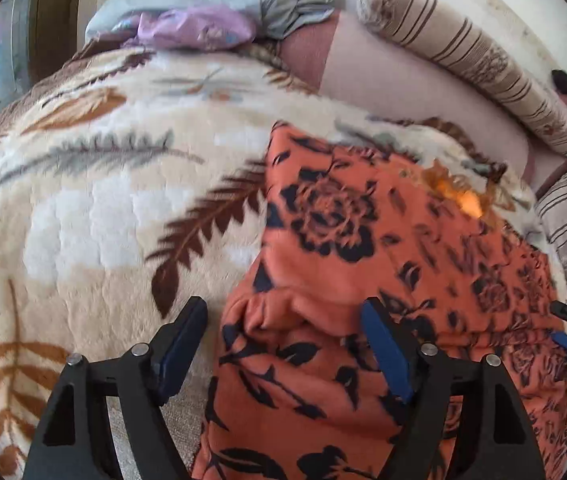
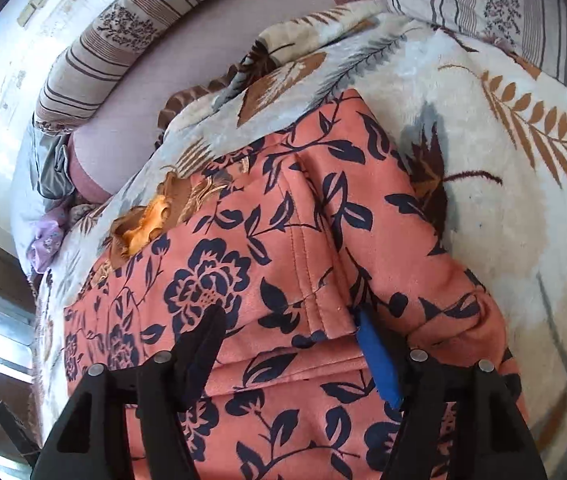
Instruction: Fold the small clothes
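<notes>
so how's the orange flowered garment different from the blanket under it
The garment is orange with dark navy roses and leaves; the blanket is cream with brown and grey feather-like leaves. The garment is smooth, with stitched seams, and partly folded over itself; the blanket is plush and spread out. The garment covers only part of the much larger blanket. Both carry plant prints.

Blanket [image 1: 103,200] left of the garment [image 1: 343,260] lies bare — striped bolster [image 1: 463,60] bounds it.
</notes>
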The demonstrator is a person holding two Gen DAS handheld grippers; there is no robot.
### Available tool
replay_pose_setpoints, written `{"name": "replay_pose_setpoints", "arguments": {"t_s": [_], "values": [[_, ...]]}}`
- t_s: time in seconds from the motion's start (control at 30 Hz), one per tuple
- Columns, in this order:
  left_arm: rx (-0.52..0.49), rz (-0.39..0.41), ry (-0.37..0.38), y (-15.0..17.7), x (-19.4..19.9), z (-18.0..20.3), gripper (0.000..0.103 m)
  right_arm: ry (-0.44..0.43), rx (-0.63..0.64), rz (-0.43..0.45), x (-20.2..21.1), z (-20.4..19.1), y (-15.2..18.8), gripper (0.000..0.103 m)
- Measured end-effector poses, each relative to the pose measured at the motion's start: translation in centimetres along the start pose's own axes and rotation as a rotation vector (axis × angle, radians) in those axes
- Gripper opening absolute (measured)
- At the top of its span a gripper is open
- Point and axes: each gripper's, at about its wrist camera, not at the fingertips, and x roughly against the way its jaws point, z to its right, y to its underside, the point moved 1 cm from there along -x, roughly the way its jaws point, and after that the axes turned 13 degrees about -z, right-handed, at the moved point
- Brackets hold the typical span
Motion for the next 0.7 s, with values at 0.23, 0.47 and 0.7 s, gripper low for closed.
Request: {"name": "replay_pose_setpoints", "arguments": {"t_s": [0.23, 0.47, 0.7], "values": [[0.052, -0.022, 0.023, 0.4, -0.7, -1.4, 0.08, -0.029, -0.072, -0.007, -0.1, 1.4, -0.8, 0.029], [0.073, -0.017, 0.045, 0.3, -0.6, -1.7, 0.08, 0.107, 0.008, 0.004, 2.7, 1.1, -0.3, 0.014], [0.077, -0.023, 0.055, 0.4, -0.5, -2.0, 0.08, 0.038, -0.049, 0.016, 4.5, 2.0, 0.6, 0.02]]}}
